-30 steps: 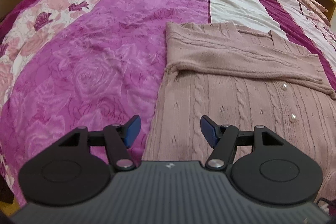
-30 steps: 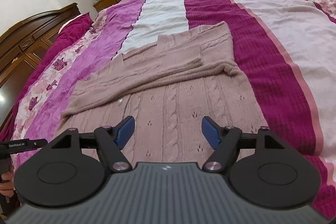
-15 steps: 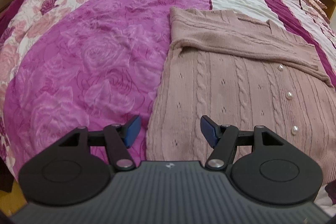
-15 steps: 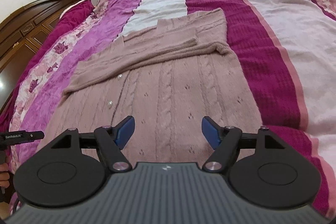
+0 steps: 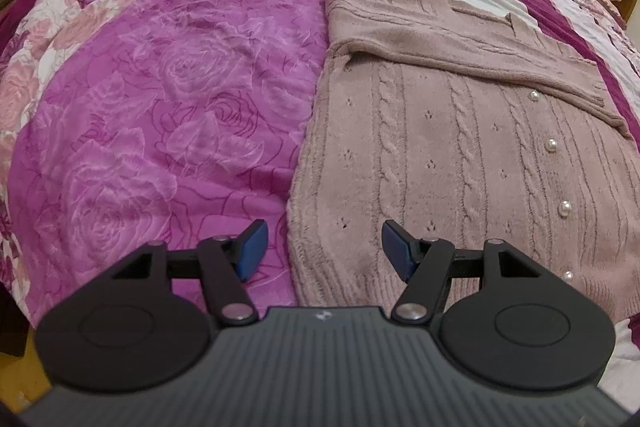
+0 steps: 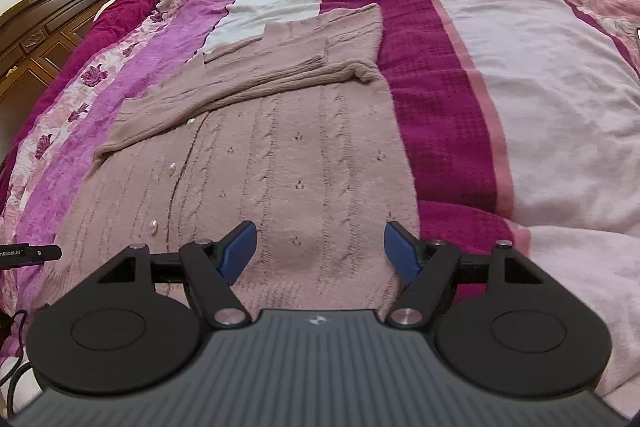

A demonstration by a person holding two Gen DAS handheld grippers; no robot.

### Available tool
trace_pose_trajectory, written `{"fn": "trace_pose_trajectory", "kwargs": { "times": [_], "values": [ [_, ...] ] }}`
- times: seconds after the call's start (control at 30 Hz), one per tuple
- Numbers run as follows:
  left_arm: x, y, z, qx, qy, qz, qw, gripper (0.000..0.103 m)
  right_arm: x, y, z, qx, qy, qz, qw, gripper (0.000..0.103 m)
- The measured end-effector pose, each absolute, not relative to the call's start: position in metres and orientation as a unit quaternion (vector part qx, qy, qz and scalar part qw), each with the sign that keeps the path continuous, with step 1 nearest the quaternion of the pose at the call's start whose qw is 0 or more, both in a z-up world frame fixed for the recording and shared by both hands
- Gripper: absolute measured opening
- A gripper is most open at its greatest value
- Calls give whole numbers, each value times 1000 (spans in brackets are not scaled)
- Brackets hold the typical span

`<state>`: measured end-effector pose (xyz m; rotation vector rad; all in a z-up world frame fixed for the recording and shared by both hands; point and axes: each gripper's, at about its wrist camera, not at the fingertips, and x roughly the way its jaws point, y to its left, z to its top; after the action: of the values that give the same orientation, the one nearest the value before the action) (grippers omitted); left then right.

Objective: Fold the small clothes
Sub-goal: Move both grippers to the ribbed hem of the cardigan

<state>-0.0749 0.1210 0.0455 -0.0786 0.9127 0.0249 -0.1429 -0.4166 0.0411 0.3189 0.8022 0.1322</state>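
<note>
Now both grippers, left (image 5: 322,247) and right (image 6: 320,249), are spread; pinch each hem corner of the cardigan (image 5: 460,155) evenly

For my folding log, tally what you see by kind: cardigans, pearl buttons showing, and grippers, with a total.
Cardigan: 1
Pearl buttons: 4, counted in the left wrist view
Grippers: 2, the left gripper and the right gripper, both open and empty
Total: 7
</note>
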Motion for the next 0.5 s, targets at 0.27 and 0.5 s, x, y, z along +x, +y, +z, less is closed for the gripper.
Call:
{"fn": "trace_pose_trajectory", "kwargs": {
  "times": [0.27,0.5],
  "values": [
    [-81,125,43,-35,448,7,893,65,-145,-426,50,125,382,46,914,77],
    [-78,126,34,-79,474,-57,875,64,-141,-430,42,122,422,64,896,77]
  ]
}}
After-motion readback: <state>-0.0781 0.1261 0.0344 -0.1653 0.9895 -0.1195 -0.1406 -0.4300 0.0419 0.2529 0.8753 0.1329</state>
